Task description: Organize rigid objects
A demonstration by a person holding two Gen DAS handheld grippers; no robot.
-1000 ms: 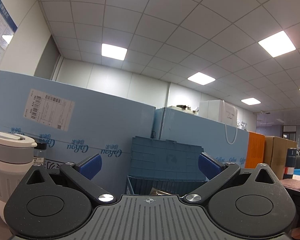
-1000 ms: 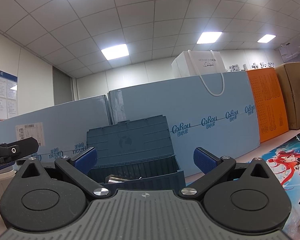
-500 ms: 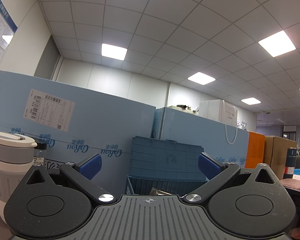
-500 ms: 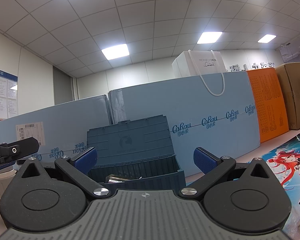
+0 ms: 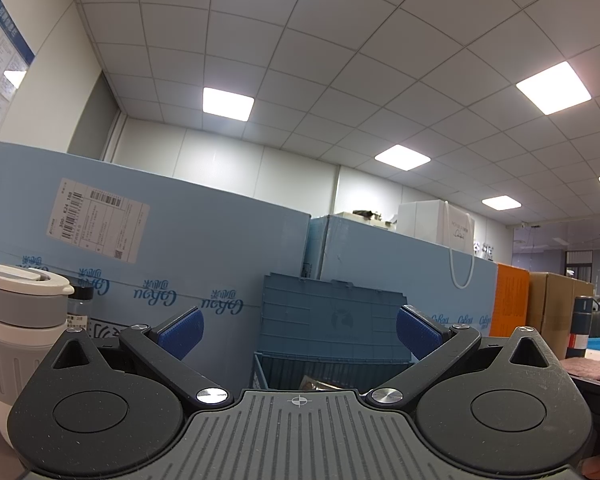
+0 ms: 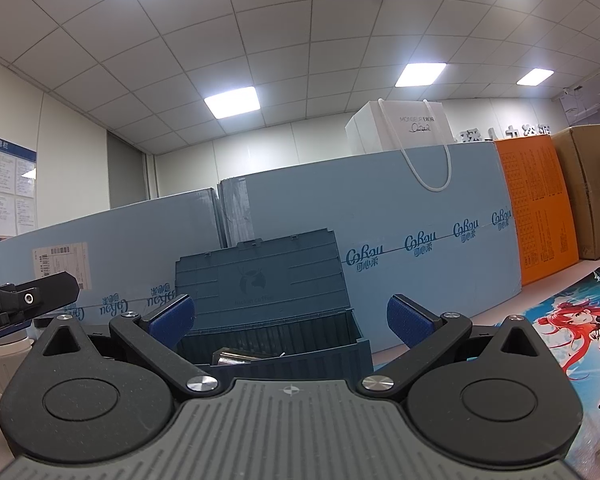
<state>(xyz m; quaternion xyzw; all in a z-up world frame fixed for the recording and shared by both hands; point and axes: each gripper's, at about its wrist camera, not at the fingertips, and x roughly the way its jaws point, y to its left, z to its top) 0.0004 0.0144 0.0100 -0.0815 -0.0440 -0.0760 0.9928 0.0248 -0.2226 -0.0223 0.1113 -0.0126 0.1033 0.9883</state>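
1. 2 light blue cartons [image 5: 204, 264] printed with "CoRou" are seen standing side by side behind everything else; a shipping label [image 5: 96, 220] is stuck on the left one.
2. An orange carton [image 6: 536, 208] and a brown cardboard box [image 6: 592, 192] are lined up to the right of the blue cartons.
3. A dark blue plastic crate [image 6: 268, 300] is placed just in front of the blue cartons, its hinged lid raised upright; something metallic [image 6: 236, 358] is glimpsed inside, too hidden to be named.
4. A white paper bag [image 6: 404, 128] with cord handles is set on top of the right blue carton.
5. A grey and white lidded tumbler [image 5: 16, 328] is stood upright at the left, beside the left gripper [image 5: 298, 326].
6. The left gripper is held with its blue pads spread wide, nothing between them, pointed at the crate.
7. The right gripper [image 6: 290, 316] is likewise spread wide and empty, facing the same crate.
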